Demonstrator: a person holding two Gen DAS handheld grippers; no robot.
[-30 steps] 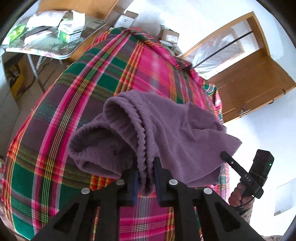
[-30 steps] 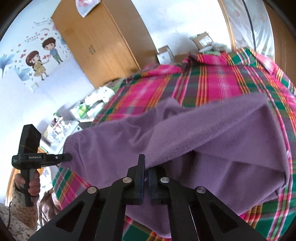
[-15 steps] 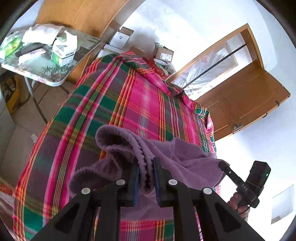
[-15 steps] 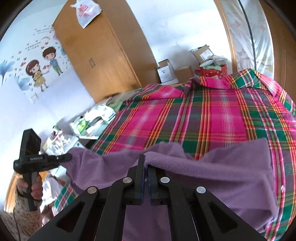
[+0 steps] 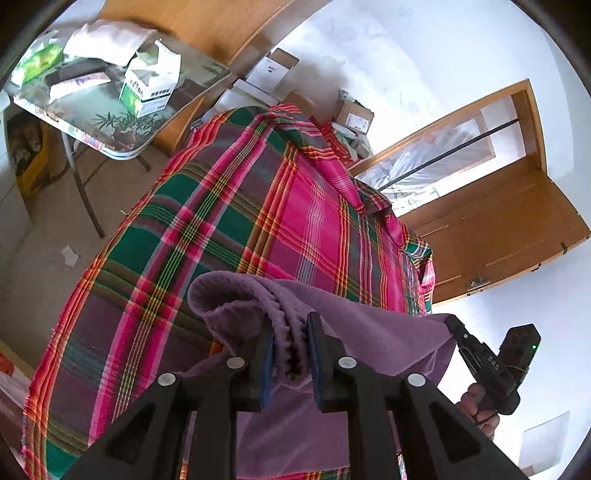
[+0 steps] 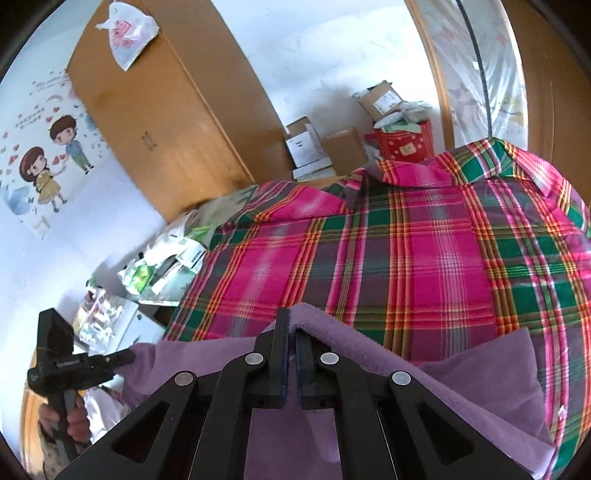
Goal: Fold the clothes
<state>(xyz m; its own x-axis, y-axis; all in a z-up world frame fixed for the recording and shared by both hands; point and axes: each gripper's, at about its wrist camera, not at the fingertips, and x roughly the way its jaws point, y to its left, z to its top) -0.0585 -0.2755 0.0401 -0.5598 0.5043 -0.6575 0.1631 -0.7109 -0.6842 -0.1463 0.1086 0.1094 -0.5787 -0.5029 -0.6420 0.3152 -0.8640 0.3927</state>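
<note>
fleece garment point(image 5: 369, 332), purple, stretched crosswise between both tools above the near end of the plaid bed point(image 5: 258, 206), long axis running from one tool to the other. left tool point(image 5: 290, 354) clamped on a bunched, scalloped edge; right tool point(image 6: 290, 354) pinched shut on the other edge. soft, fuzzy nap, sagging between. opened cardboard boxes point(image 6: 325, 147) by the wall, contents unclear.

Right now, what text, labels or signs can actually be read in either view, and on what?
"DAS": partly legible on the right gripper, seen from the left wrist.
White lettering on the left gripper: too small to read.
Green-and-white box on the side table: dark characters, blurred.
White cardboard box: small dark mark, unreadable.
Plastic bag: red print, illegible.
Wall sticker: small red lettering, illegible.
</note>
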